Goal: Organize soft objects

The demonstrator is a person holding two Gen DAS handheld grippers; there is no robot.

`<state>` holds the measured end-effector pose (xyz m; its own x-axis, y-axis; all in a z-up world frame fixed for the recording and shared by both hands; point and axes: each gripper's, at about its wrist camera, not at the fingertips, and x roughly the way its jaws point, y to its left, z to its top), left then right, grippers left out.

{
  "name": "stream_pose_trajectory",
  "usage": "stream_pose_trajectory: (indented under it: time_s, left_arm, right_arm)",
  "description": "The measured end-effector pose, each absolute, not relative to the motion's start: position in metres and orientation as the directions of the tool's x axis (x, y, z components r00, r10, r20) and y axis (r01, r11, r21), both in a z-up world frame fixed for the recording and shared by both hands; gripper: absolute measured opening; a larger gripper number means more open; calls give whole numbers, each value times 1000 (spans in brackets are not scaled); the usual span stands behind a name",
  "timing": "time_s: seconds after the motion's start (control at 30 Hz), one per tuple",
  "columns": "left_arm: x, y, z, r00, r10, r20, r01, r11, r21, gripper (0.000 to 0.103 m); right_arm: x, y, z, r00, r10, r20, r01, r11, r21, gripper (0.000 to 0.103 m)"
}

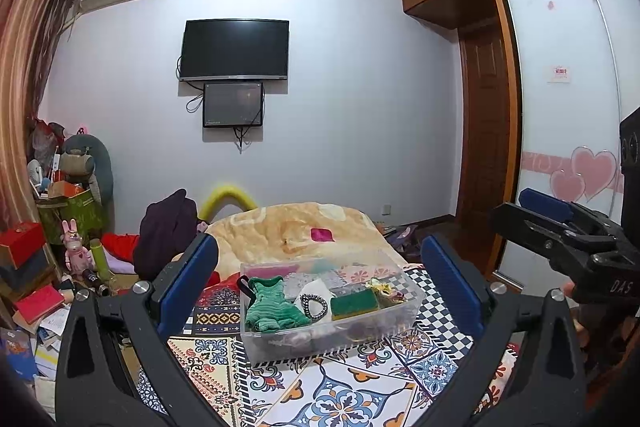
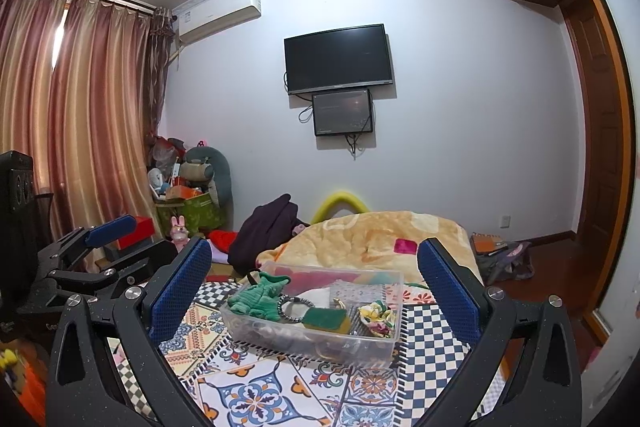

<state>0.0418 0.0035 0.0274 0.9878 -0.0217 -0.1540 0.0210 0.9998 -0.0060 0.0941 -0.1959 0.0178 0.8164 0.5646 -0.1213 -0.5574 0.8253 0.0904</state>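
A clear plastic bin [image 1: 412, 307] sits on a patterned mat [image 1: 340, 391]. In it lie a green knitted cloth [image 1: 272, 307], a green-and-yellow sponge [image 1: 354, 302], a dark beaded ring [image 1: 314, 305] and a floral scrunchie [image 1: 384, 287]. My left gripper [image 1: 320, 267] is open and empty, held back from the bin. My right gripper [image 2: 316, 267] is open and empty too, facing the same bin [image 2: 384, 343], cloth [image 2: 260, 297], sponge [image 2: 326, 319] and scrunchie [image 2: 378, 313]. The right gripper also shows at the left wrist view's right edge [image 1: 560, 223].
A beige blanket [image 1: 304, 231] is heaped behind the bin. A dark garment [image 1: 168, 231] and cluttered boxes and toys [image 1: 68, 211] lie at the left. A wardrobe [image 1: 560, 75] and door stand at the right. A TV [image 1: 235, 49] hangs on the far wall.
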Motion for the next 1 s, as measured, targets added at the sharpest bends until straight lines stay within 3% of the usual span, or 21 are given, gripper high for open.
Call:
stream_pose_trajectory:
  time_s: [1.0]
  left_arm:
    - [41,-3,30,987,-30,-155,28,999,-18,103]
  right_arm:
    - [93,-197,21,816,565,-122,-558,825,90,103]
